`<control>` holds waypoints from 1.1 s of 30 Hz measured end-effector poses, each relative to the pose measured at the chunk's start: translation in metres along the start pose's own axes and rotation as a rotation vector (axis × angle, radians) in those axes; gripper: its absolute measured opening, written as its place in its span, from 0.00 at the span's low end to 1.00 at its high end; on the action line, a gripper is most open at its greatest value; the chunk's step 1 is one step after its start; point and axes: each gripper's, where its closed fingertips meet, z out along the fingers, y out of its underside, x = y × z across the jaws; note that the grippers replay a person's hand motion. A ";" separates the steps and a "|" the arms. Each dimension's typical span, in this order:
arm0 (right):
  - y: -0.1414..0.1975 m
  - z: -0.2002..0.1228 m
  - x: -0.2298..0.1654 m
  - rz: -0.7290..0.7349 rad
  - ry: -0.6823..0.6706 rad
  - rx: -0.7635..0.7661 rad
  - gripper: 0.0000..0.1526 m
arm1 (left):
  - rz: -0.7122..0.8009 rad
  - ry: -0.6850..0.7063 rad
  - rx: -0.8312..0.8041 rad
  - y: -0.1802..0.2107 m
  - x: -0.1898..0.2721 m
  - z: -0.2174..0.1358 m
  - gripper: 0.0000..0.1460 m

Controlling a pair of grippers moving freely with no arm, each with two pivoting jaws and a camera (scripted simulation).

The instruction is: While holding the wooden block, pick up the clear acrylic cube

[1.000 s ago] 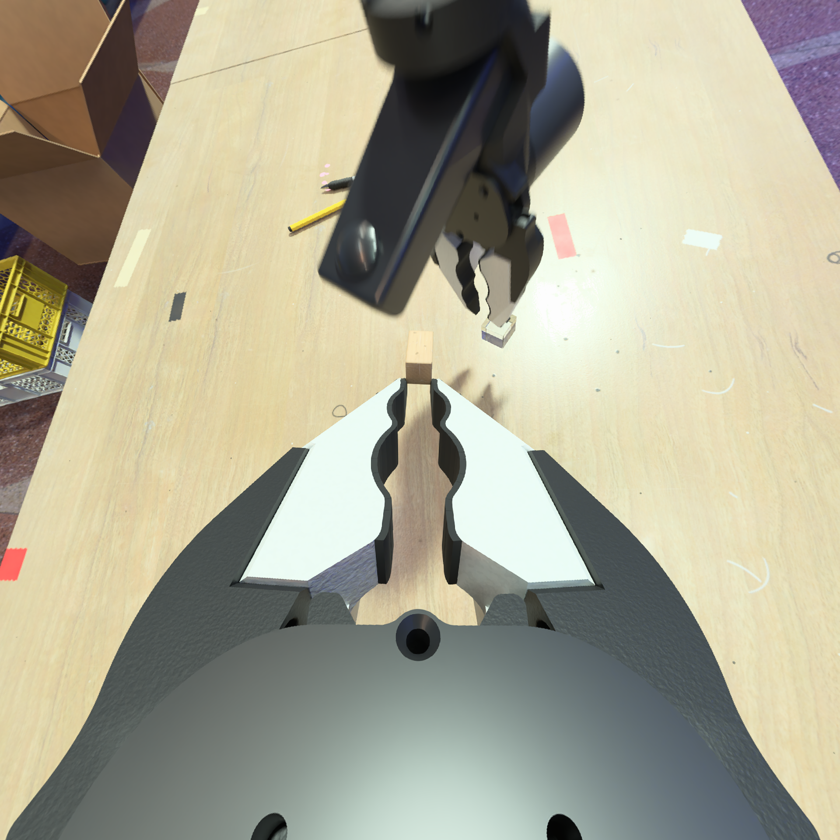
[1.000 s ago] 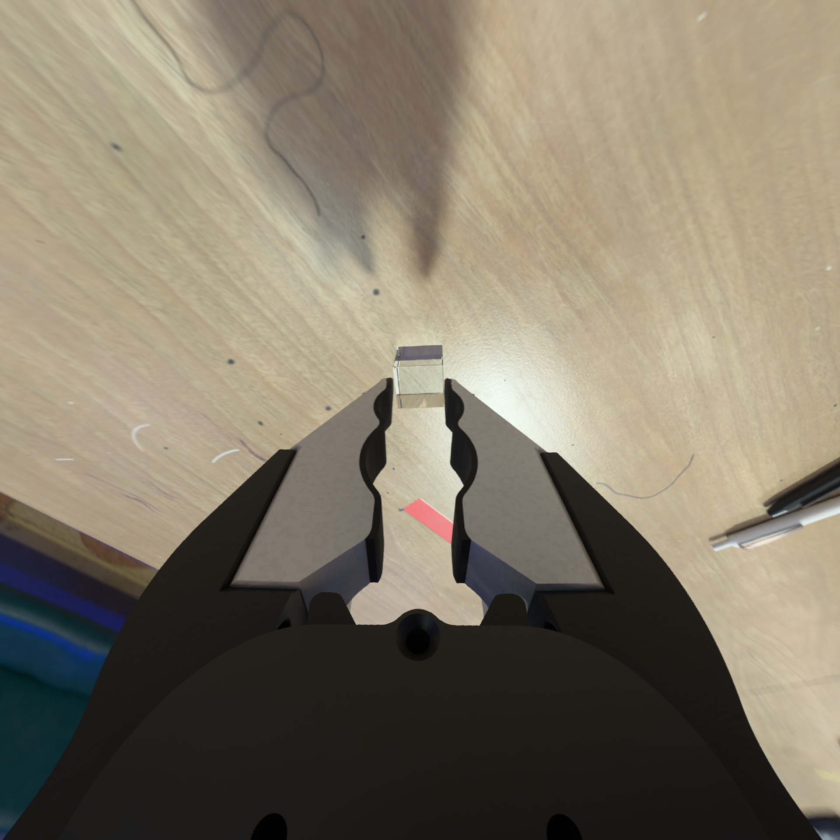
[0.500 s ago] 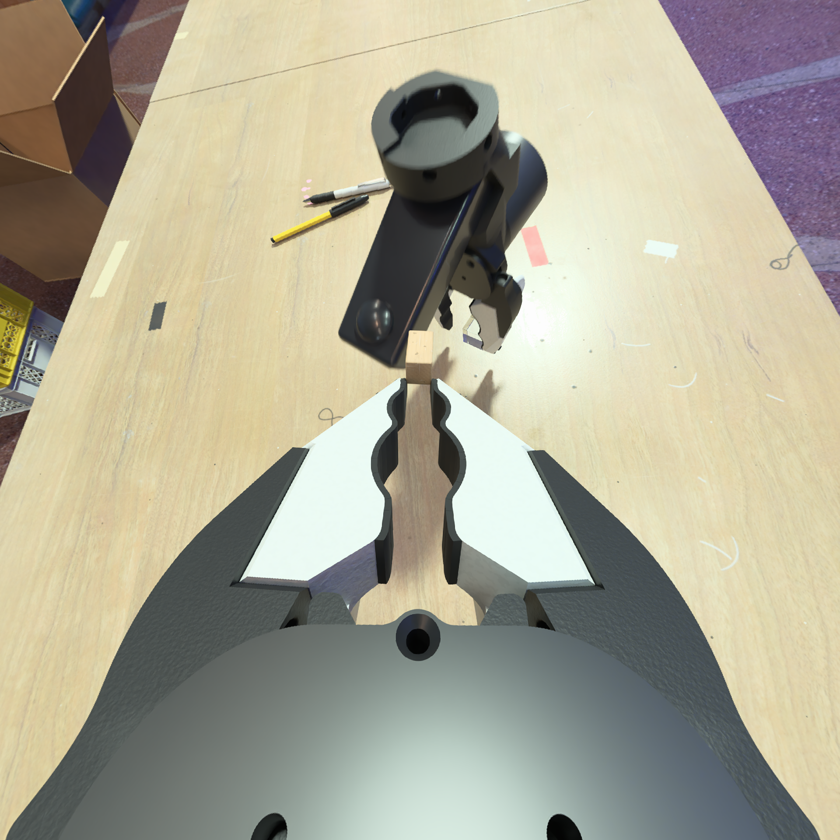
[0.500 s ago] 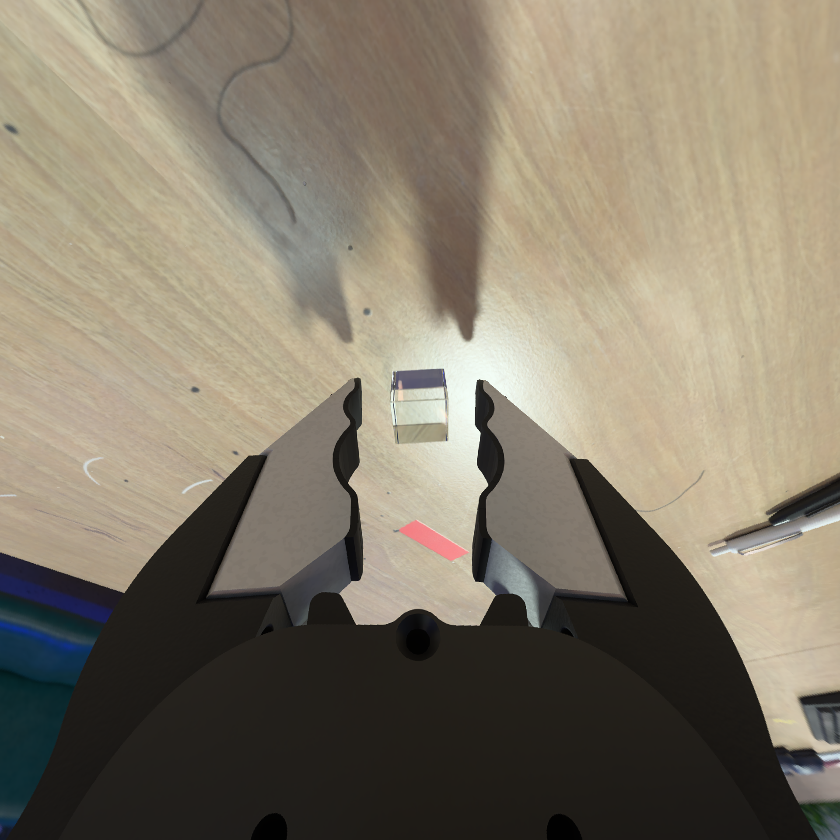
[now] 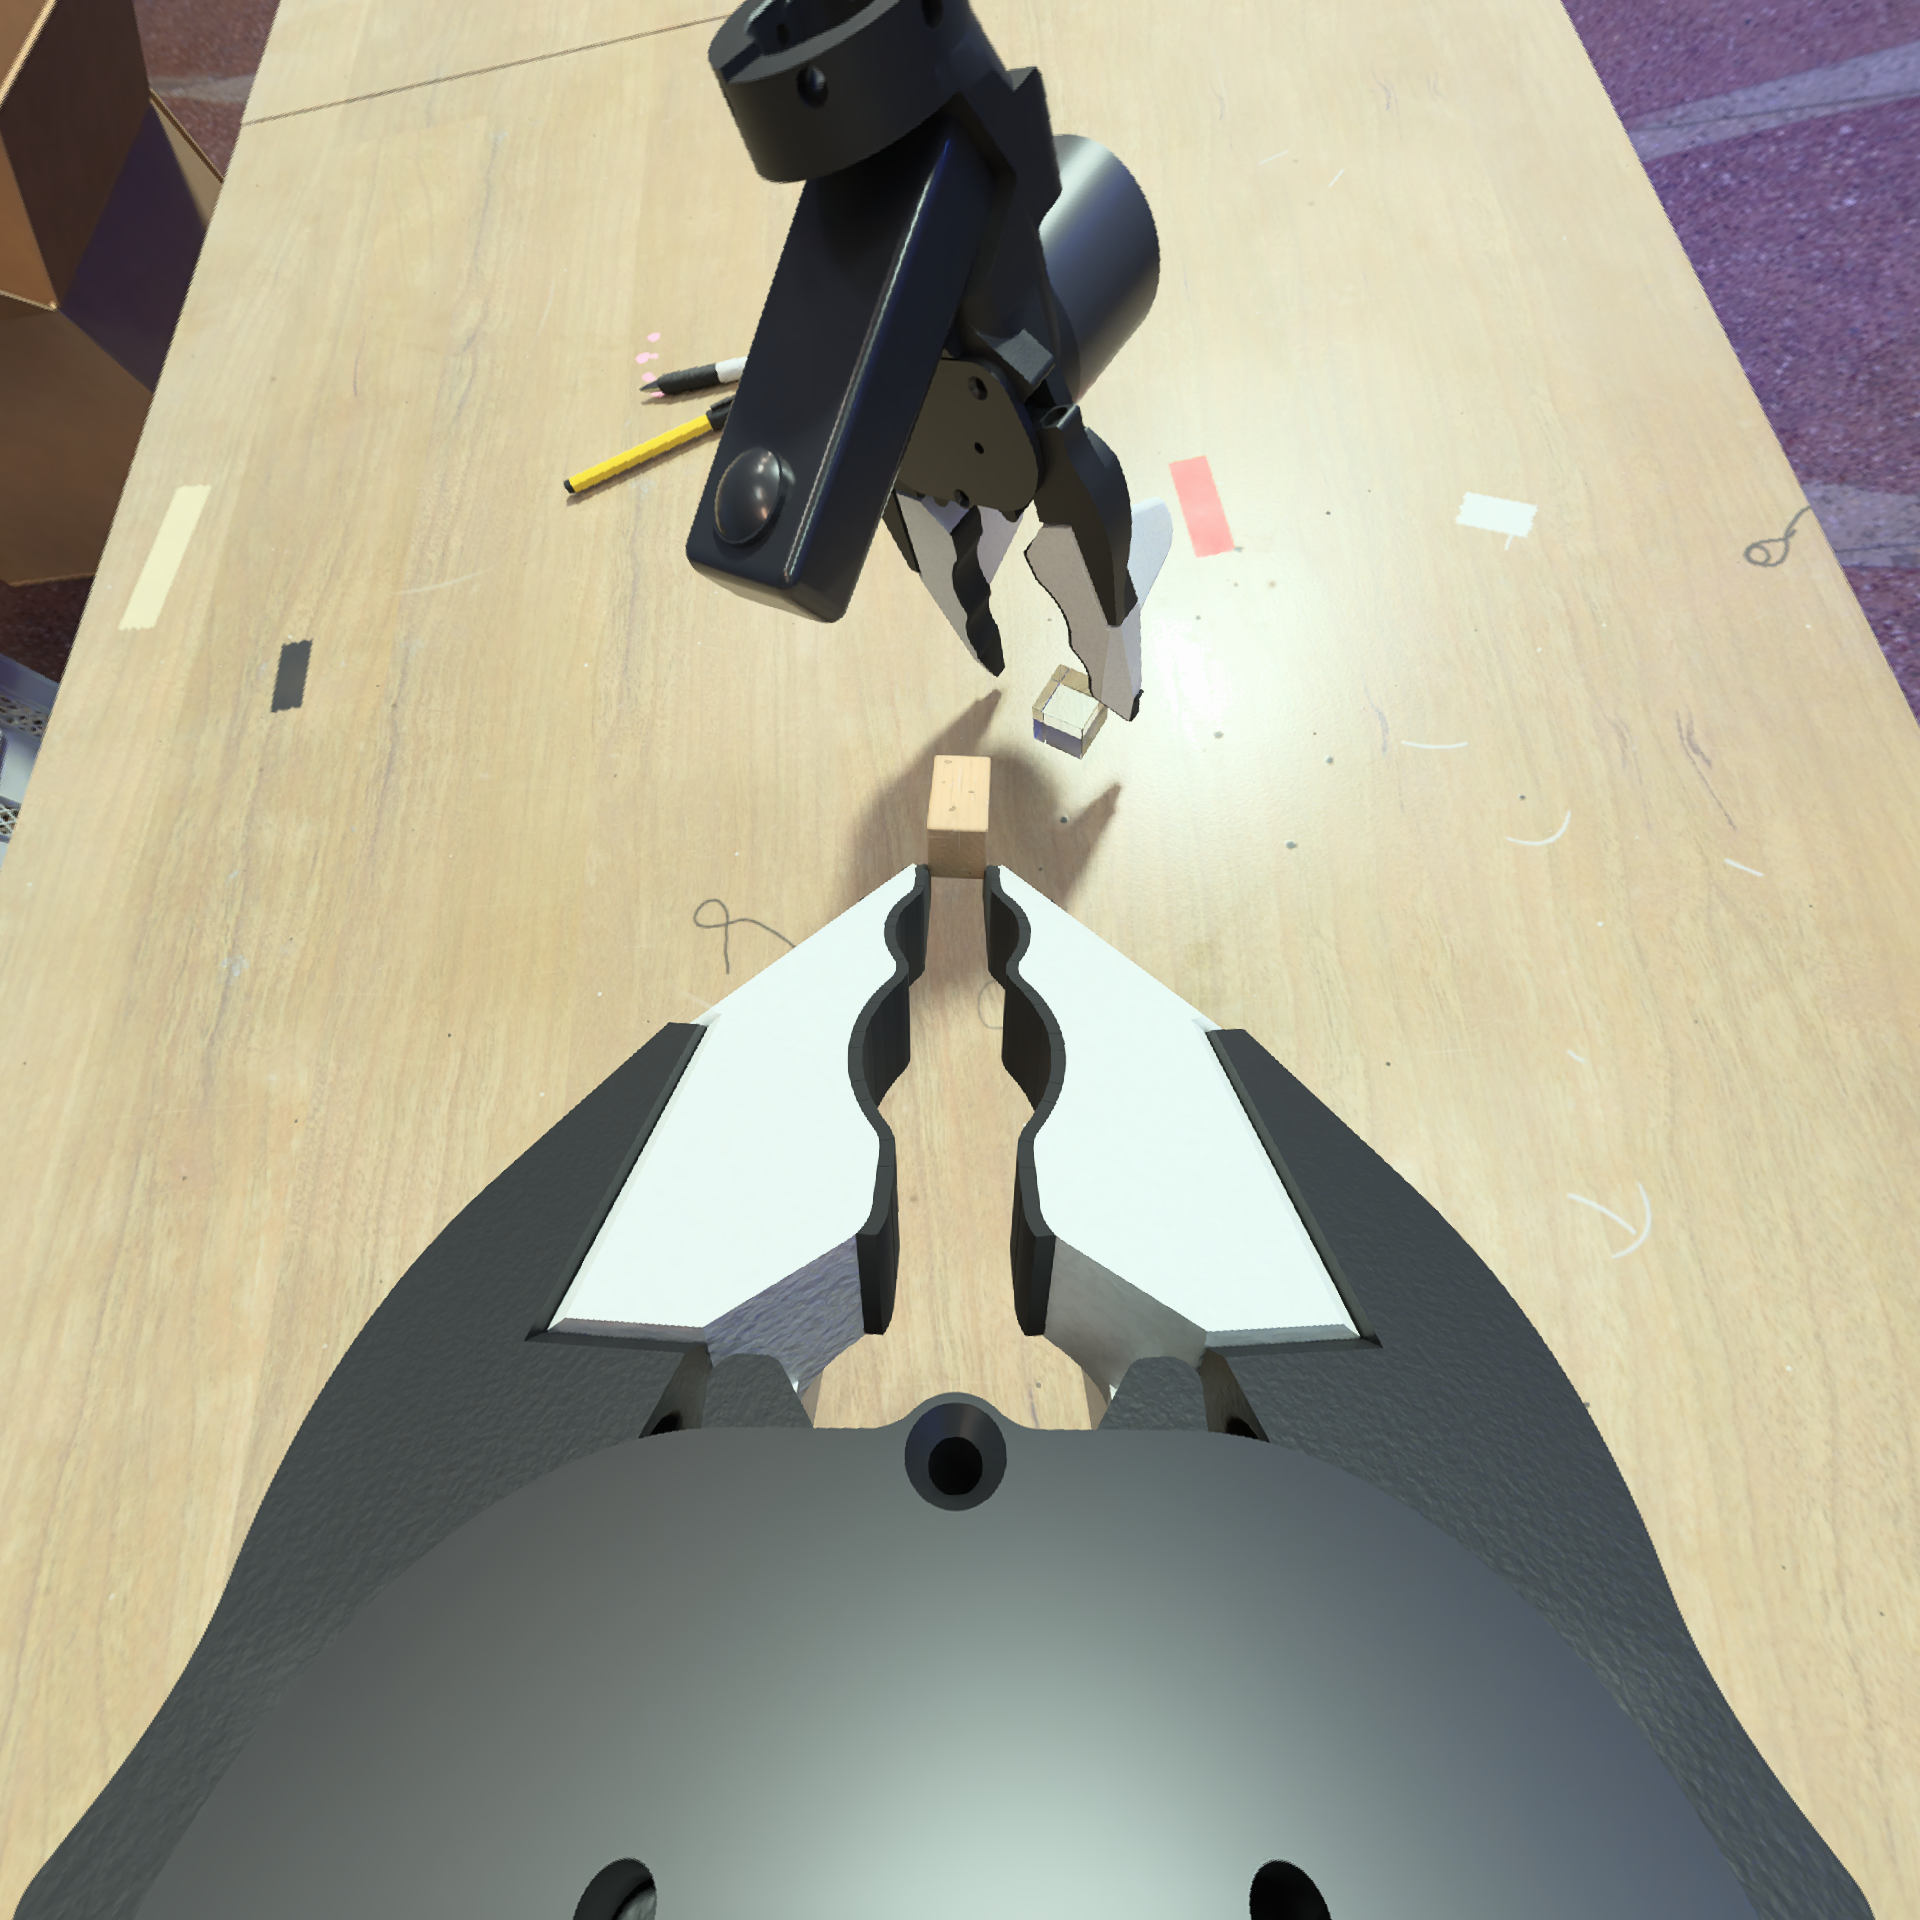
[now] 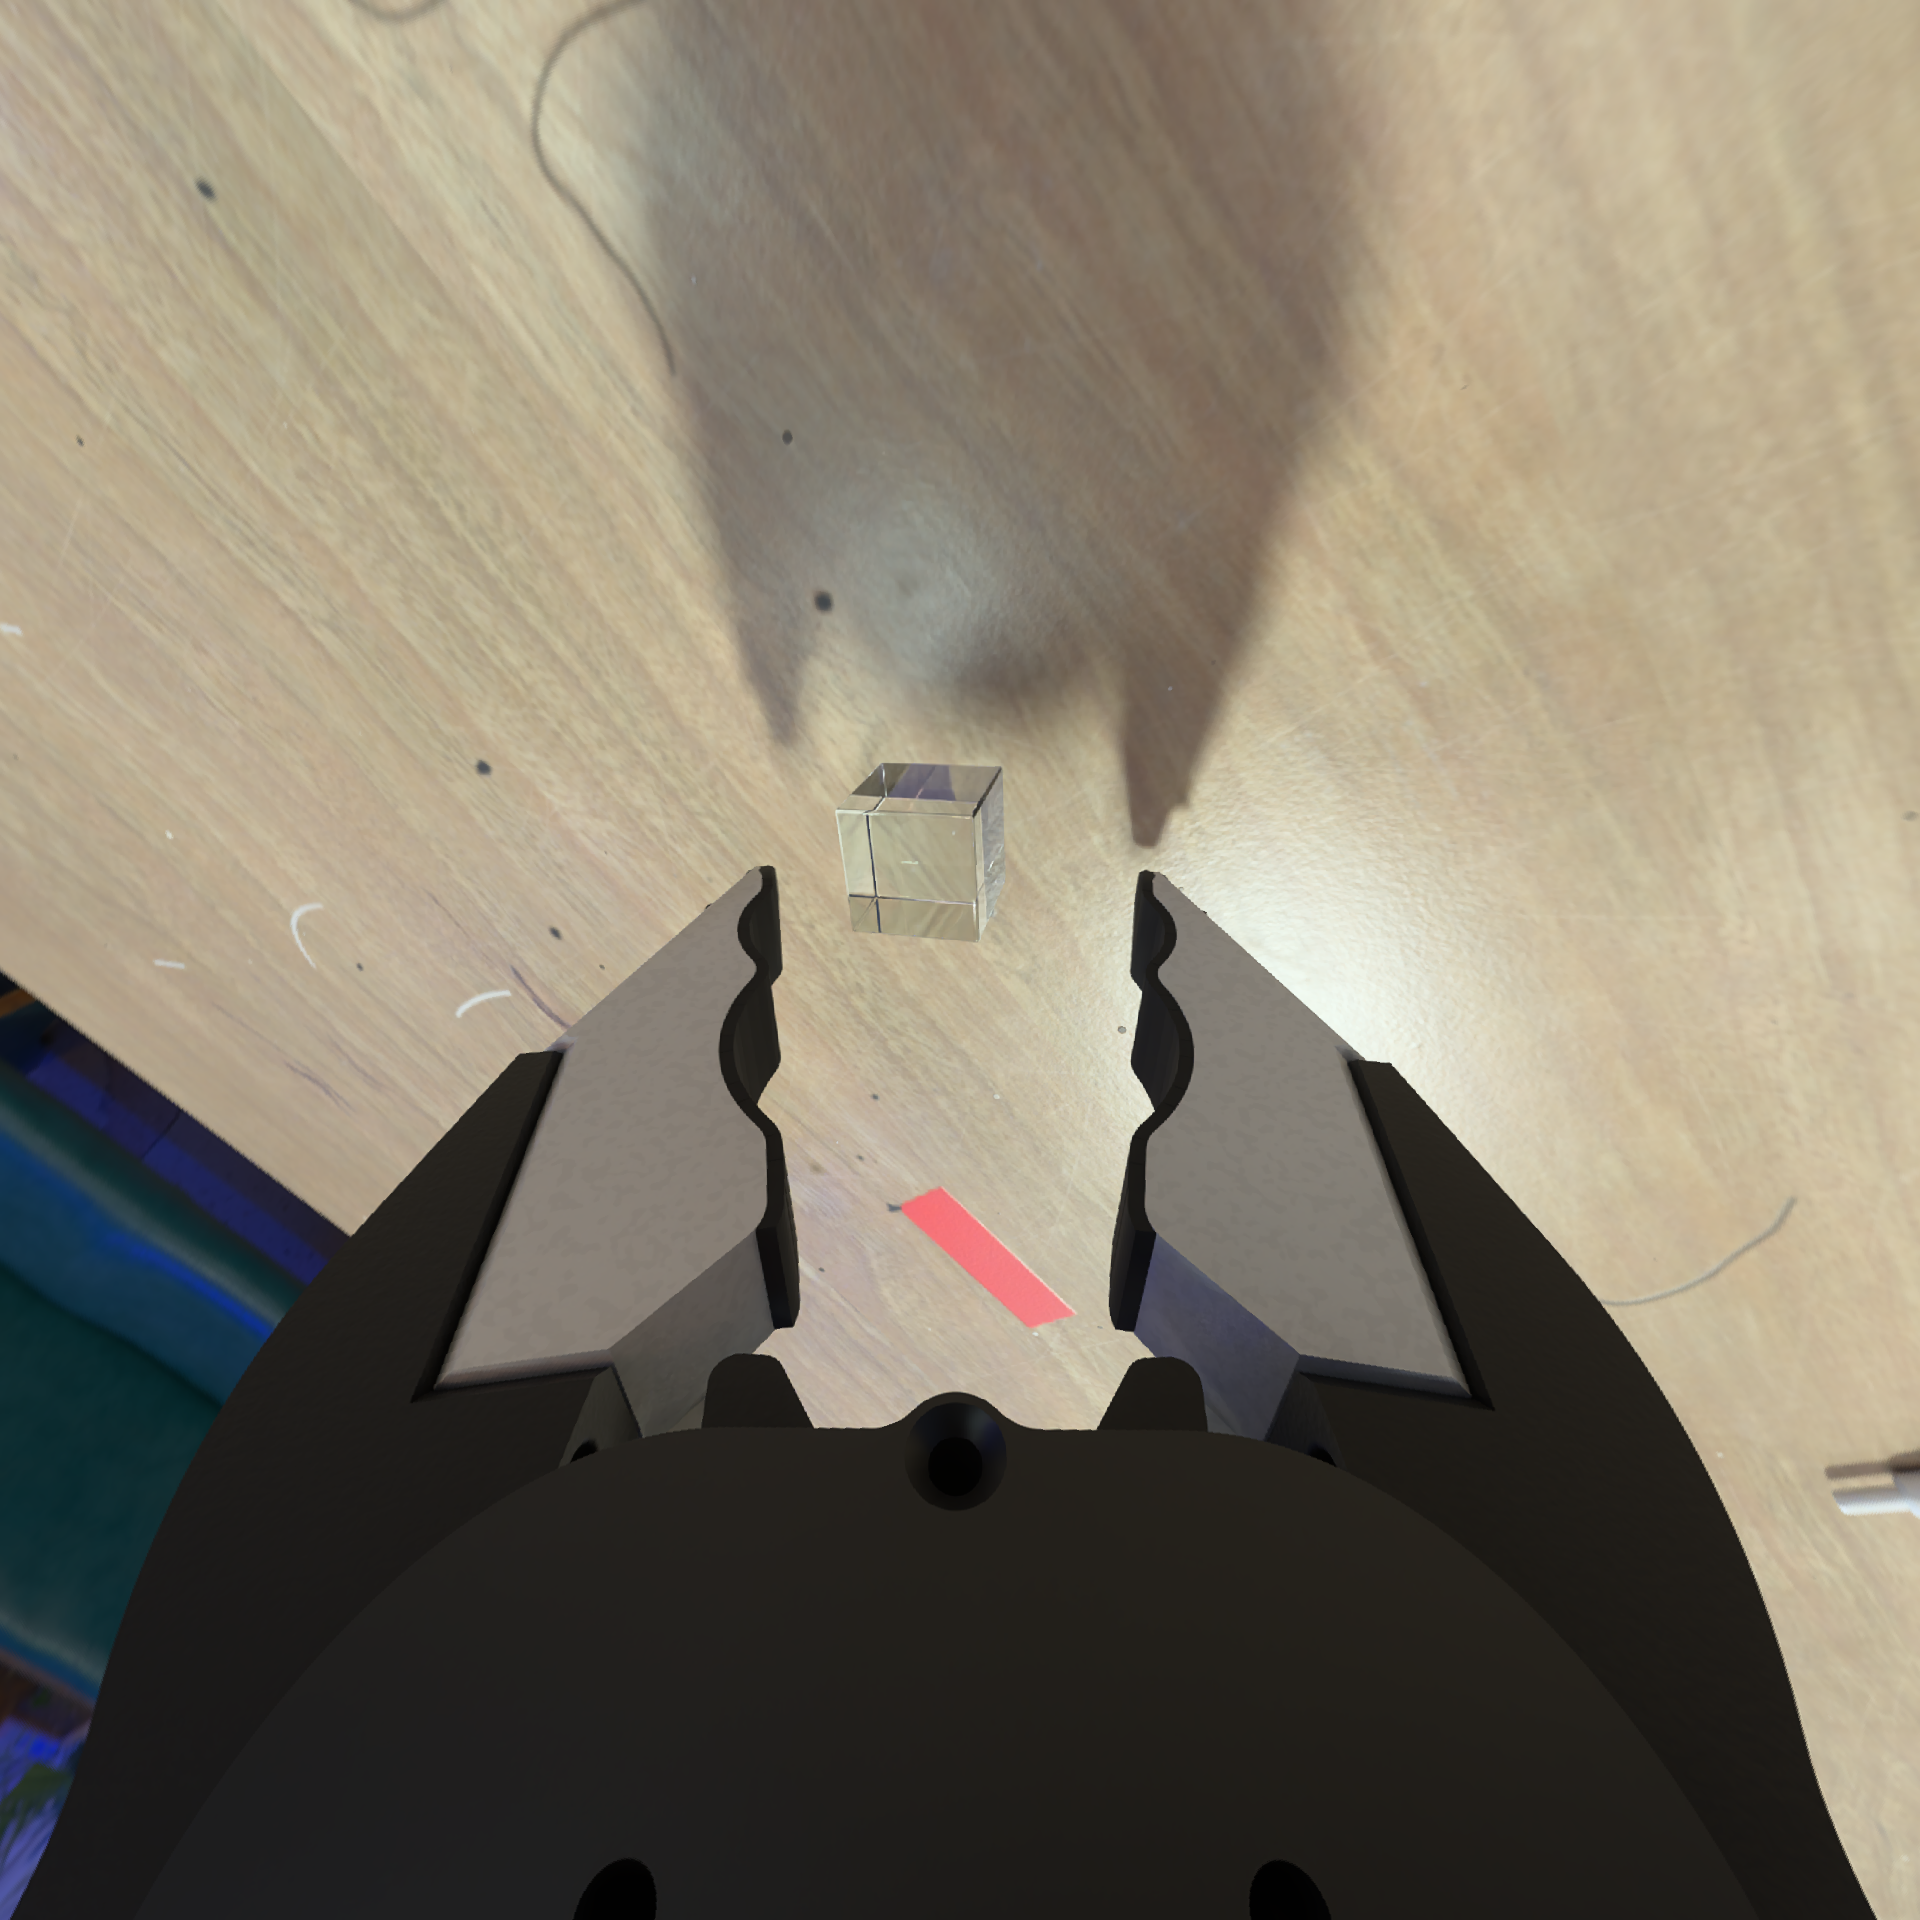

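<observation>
The left gripper (image 5: 954, 871) is closed on the wooden block (image 5: 958, 816), held at its tips above the table (image 5: 416, 935). The right gripper (image 6: 954, 878) stands wide open and empty; the clear acrylic cube (image 6: 920, 852) lies on the table just beyond its tips, left of centre. Step in hand: re-approaching the cube. Next: advance, centre, close. A second ago these jaws were pinching the cube; they have since released it and spread.
</observation>
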 end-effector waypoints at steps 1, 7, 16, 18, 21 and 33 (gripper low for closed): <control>0.002 0.002 0.000 -0.008 -0.014 -0.011 0.46 | -0.001 0.003 -0.001 0.000 0.000 0.000 0.07; 0.003 0.006 0.001 -0.086 0.042 -0.042 0.40 | -0.008 0.018 -0.021 0.002 0.000 0.004 0.07; 0.000 -0.001 -0.009 -0.071 0.169 0.124 0.19 | -0.095 0.002 0.034 -0.002 -0.002 0.007 0.07; -0.007 -0.012 -0.014 -0.067 0.208 0.236 0.17 | -0.150 0.038 0.065 -0.001 0.004 0.008 0.07; -0.017 -0.029 -0.020 -0.056 0.280 0.392 0.17 | -0.317 0.103 0.024 0.012 0.019 0.013 0.07; -0.039 -0.083 -0.028 0.095 0.588 0.997 0.17 | -0.583 0.476 -0.156 0.038 0.058 0.048 0.07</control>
